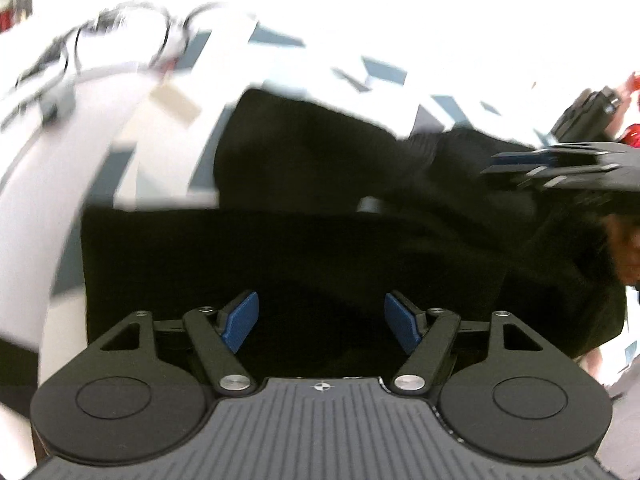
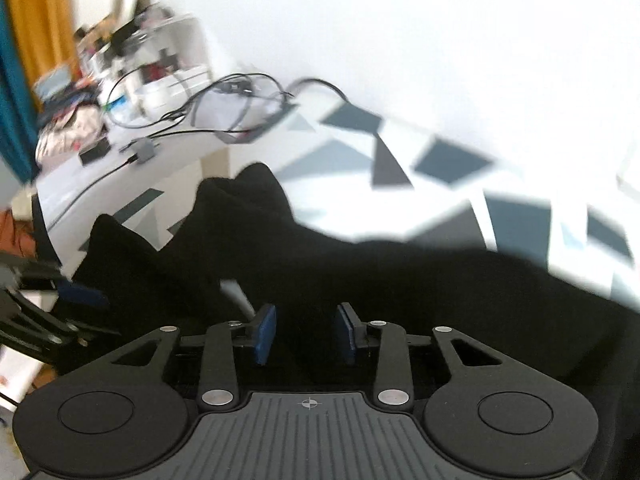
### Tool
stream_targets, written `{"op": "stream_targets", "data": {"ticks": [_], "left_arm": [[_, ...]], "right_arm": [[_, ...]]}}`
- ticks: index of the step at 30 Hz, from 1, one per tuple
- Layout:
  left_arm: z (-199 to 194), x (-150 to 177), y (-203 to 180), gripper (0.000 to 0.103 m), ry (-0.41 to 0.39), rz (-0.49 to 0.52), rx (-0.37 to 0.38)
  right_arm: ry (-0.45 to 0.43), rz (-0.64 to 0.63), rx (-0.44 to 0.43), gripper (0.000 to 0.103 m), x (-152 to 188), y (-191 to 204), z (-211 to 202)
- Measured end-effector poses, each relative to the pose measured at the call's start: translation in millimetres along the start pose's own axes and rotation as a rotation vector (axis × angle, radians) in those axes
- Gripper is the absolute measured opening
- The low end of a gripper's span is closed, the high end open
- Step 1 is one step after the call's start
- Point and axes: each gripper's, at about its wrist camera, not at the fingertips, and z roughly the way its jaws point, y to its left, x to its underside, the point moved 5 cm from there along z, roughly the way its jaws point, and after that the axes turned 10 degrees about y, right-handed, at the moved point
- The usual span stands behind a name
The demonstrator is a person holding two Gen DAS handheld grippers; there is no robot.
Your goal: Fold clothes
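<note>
A black garment [image 1: 320, 208] lies crumpled on a white cloth with grey shapes [image 1: 168, 152]; it also shows in the right wrist view [image 2: 360, 276]. My left gripper [image 1: 321, 322] is open, its blue pads [image 1: 240, 322] spread wide just above the black fabric, holding nothing. My right gripper [image 2: 306, 334] is open with blue pads [image 2: 264, 334] a moderate gap apart over the garment. The right gripper also shows at the right edge of the left wrist view [image 1: 560, 168]. The left gripper shows at the left edge of the right wrist view [image 2: 60, 308]. Both views are motion-blurred.
Black cables [image 2: 224, 104] and a small grey adapter [image 2: 142, 150] lie on the white surface beyond the garment. A cluttered shelf [image 2: 132, 52] and an orange curtain [image 2: 36, 20] stand at the far left. A white wall [image 2: 400, 20] is behind.
</note>
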Motion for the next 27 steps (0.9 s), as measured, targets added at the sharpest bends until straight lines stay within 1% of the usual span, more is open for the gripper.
{"op": "stream_targets", "data": {"ticks": [1,3,4,5,8,9,10,11,12,13,14,19,20,22,25,27], "left_arm": [[-4.0,-5.5,3.3,0.072,-0.03,-0.002,0.009],[-11.3,-16.1,10.7,0.072,-0.086,-0.01,0.029],[-11.3,-20.5,16.6,0.072,-0.105,-0.025,0.044],[-9.6,-24.7,22.5,0.072,-0.115,-0.043,0.051],[-3.1,-35.1,32.9,0.072,-0.121,-0.066,0.052],[-1.6,-37.7,35.3,0.072,-0.124,-0.069,0.052],[-1.0,-38.7,36.3,0.072,-0.128,-0.07,0.053],[-0.3,-39.6,37.3,0.072,-0.132,-0.071,0.053],[-0.1,-39.5,37.8,0.072,-0.136,-0.073,0.055],[-0.3,-37.4,37.7,0.072,-0.139,-0.081,0.06],[1.1,-37.0,38.5,0.072,-0.139,-0.091,0.067],[5.2,-37.0,44.1,0.072,-0.138,-0.137,0.08],[5.6,-37.4,45.1,0.072,-0.137,-0.145,0.08],[6.4,-40.1,47.9,0.072,-0.138,-0.16,0.077],[5.4,-47.6,49.6,0.072,-0.142,-0.179,0.052],[5.0,-54.8,48.5,0.072,-0.148,-0.192,0.053]], "right_arm": [[0.0,-0.059,0.03,0.036,-6.6,6.2,5.4],[0.006,-0.228,0.099,0.043,-14.8,21.6,21.5],[0.009,-0.319,0.134,0.056,-18.3,29.5,30.0],[0.012,-0.411,0.17,0.06,-21.9,37.5,38.5],[0.033,-0.666,0.269,0.058,-22.3,53.4,62.5],[0.034,-0.728,0.283,0.058,-22.9,57.4,67.9],[0.028,-0.75,0.277,0.055,-25.0,60.2,69.2],[0.02,-0.756,0.267,0.047,-27.6,62.7,69.0],[0.018,-0.759,0.245,0.04,-30.6,65.4,68.3],[0.02,-0.759,0.21,0.022,-33.8,68.3,67.1],[0.023,-0.759,0.175,0.017,-37.1,71.2,65.9],[0.044,-0.711,0.019,0.013,-58.7,57.8,64.3],[0.038,-0.66,-0.007,0.012,-67.0,48.5,65.7],[0.007,-0.48,-0.048,0.011,-90.9,17.7,71.5],[-0.04,-0.21,-0.109,0.011,-127.1,-29.2,80.1],[-0.071,-0.03,-0.148,0.011,-151.4,-60.9,85.8]]}}
